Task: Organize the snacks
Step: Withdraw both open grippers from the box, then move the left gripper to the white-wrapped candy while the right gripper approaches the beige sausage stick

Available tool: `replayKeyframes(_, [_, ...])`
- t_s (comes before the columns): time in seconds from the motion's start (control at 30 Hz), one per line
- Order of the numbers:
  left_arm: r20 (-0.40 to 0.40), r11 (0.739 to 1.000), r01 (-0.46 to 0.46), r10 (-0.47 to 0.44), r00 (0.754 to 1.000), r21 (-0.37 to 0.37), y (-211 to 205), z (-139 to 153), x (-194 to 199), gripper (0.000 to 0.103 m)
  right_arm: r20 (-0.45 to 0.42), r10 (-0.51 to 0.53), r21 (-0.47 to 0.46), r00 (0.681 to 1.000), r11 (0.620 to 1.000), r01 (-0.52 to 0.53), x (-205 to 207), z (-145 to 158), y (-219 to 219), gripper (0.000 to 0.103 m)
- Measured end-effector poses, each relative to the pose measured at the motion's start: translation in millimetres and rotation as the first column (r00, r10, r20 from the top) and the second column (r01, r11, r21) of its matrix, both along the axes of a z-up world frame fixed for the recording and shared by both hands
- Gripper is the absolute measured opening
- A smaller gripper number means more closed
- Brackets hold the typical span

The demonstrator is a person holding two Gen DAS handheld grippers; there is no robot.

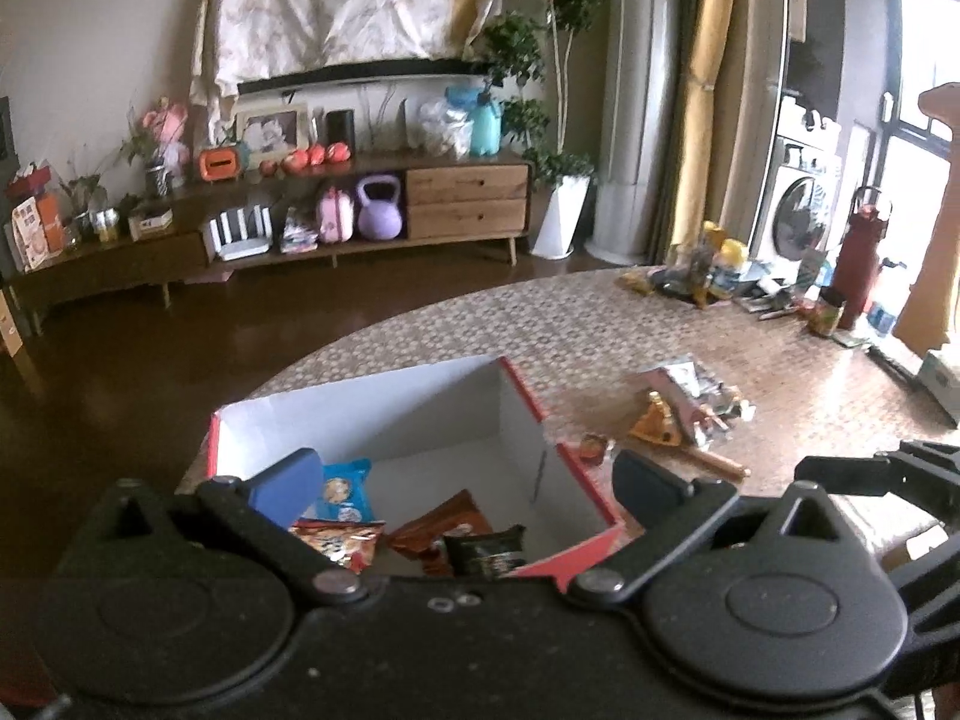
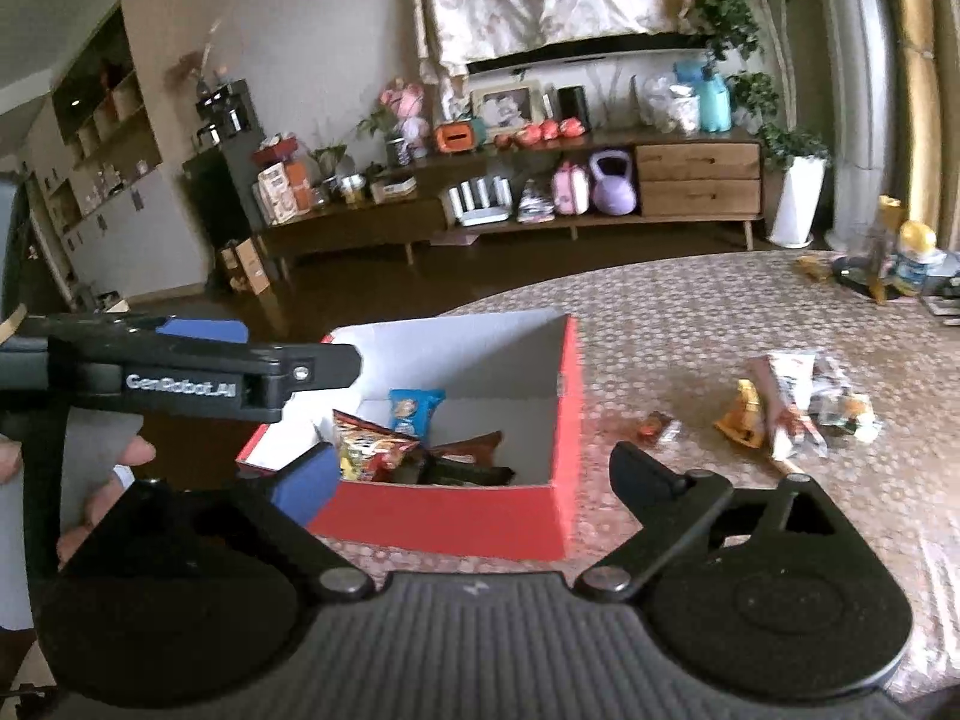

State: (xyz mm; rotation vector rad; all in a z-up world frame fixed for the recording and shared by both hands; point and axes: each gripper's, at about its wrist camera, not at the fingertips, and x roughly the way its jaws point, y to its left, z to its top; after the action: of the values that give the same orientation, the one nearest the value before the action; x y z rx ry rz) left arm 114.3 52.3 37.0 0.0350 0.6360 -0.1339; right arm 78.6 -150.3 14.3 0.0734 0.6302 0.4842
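While both claws hang spread, empty: left claw (image 1: 465, 489) over box (image 1: 384, 402), right claw (image 2: 471, 474) before it. Loose snacks (image 2: 792, 405) heaped on bench (image 2: 690, 312) right of box. Packets likely light, crinkly, slippery; pinch sealed edge, gently.

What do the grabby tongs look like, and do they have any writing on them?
Both tongs are matte black plastic with round pivot discs. The left tongs and right tongs each have one blue finger pad and one dark one. White lettering "GenRobot.AI" runs along the left tongs' side.
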Motion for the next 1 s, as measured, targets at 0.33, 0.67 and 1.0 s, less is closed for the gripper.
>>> replayKeyframes(0.33, [-0.005, 0.997, 0.073, -0.073, 0.997, -0.014, -45, -13, -7, 0.103, 0.037, -0.084, -0.063, 0.996, 0.994, 0.087, -13, -9, -63, 0.097])
replayKeyframes(0.67, [-0.079, 0.997, 0.079, -0.081, 0.994, -0.025, -92, -38, 17, 0.103, 0.014, -0.157, -0.091, 0.987, 0.983, 0.158, -1, -36, -119, 0.097])
replayKeyframes(1.0, [-0.194, 0.998, 0.058, -0.062, 0.979, -0.024, -137, -69, 61, 0.103, -0.016, -0.196, -0.128, 0.98, 0.973, 0.193, 29, -67, -153, 0.097])
